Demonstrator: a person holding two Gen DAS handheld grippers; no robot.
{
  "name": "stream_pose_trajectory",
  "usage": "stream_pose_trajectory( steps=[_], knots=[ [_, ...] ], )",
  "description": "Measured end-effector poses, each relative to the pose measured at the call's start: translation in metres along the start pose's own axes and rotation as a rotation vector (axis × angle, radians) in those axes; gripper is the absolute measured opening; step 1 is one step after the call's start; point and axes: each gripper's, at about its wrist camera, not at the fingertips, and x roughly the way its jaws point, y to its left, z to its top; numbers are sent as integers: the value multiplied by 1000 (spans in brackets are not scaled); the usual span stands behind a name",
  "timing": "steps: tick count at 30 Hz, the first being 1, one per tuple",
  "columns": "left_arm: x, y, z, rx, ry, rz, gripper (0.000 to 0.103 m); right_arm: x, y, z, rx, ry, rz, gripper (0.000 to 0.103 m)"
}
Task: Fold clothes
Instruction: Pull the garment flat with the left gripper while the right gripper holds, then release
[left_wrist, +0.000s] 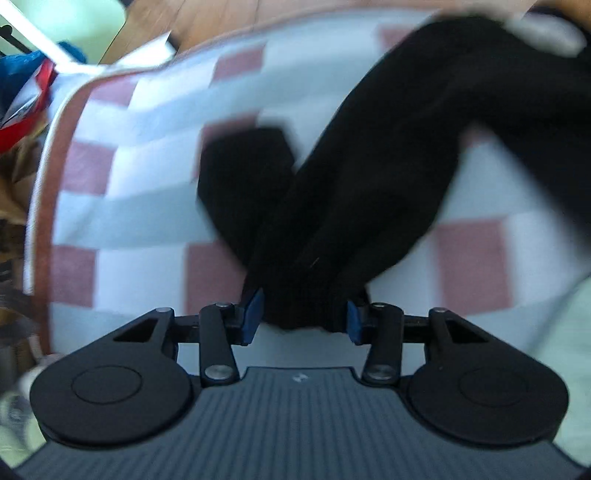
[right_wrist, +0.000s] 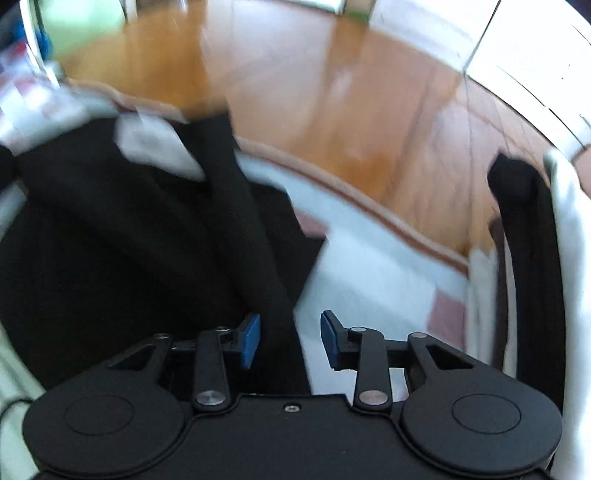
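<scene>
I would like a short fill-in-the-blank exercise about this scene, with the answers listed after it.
1. The garment between the left gripper fingers is ___ in colour.
2. It lies on a cloth checked in white and ___.
3. The floor beyond the cloth is made of ___.
4. The right gripper fingers carry ___ pads.

Answers: black; red; wood; blue

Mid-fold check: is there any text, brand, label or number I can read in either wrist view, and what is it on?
No readable text in either view.
Small pale mark on the left tool's grey ribbed housing: a logo, too small and blurred to read.
White tag on the black garment: blurred, no print legible.
Red, white and blue packaging beyond the checkered cloth: blurred, nothing legible.
</scene>
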Motion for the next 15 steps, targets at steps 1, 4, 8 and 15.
stream_pose_trajectory(
  steps=[1, 4, 8, 15],
  knots=[
    [-8, -1, 7, -38, -46, -47, 50, -7, -4, 6, 20, -44, 52, 42],
    [-26, -9, 29, -122, -162, -169, 54, -10, -8, 30, 56, -148, 183, 47],
    [-23, -43, 66, -47, -218, -208, 61, 29, -12, 70, 128, -151, 221, 57],
    [14, -74, 89, -43, -173, -196, 61, 131, -1, 109, 236, -26, 185, 57]
  ],
)
